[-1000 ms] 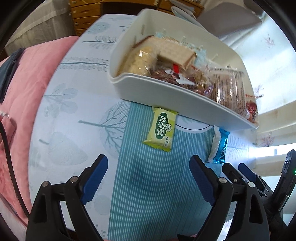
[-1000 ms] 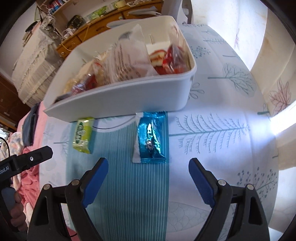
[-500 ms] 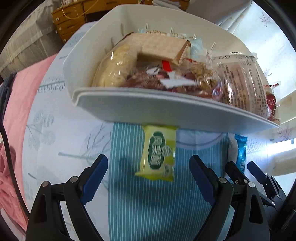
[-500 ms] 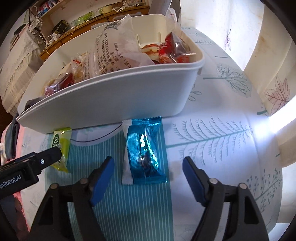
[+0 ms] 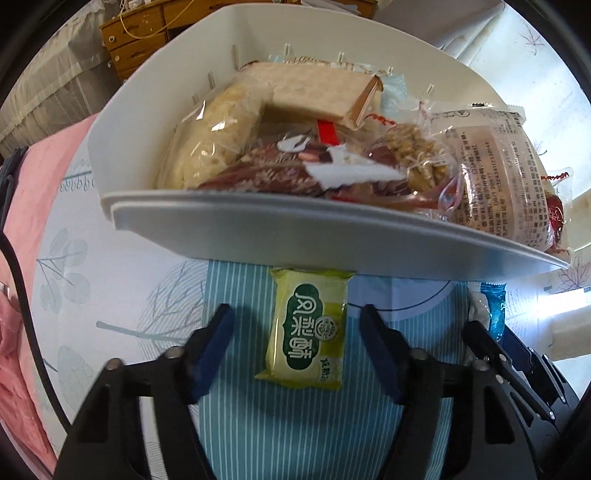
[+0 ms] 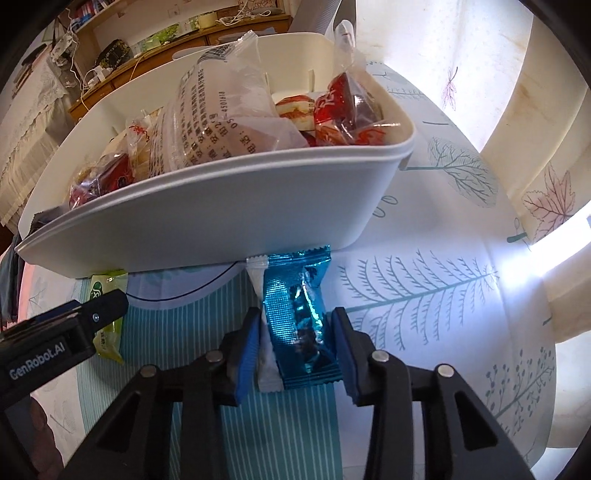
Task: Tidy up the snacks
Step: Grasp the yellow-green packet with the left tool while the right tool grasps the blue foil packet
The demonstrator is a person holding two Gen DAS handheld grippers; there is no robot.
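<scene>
A yellow-green snack packet (image 5: 308, 330) lies on the striped mat just in front of the white bin (image 5: 295, 236). My left gripper (image 5: 297, 330) straddles it, jaws partly closed but apart from its sides. A blue foil snack packet (image 6: 297, 321) lies by the bin's front wall (image 6: 207, 225). My right gripper (image 6: 295, 341) is shut on it, pads touching both sides. The bin holds several wrapped snacks. The blue packet's end (image 5: 493, 308) and the right gripper's fingers (image 5: 491, 345) show at the right of the left wrist view. The left gripper's finger (image 6: 88, 312) covers part of the green packet (image 6: 107, 325) in the right wrist view.
The table has a white leaf-print cloth (image 6: 424, 288) and a teal striped mat (image 5: 295, 424). A pink blanket (image 5: 44, 177) lies left of the table. Wooden drawers (image 5: 144, 26) stand behind. A bright window area (image 6: 535, 110) is to the right.
Both grippers moved forward toward the bin. The right jaws closed onto the blue packet. The left jaws narrowed around the green packet.
</scene>
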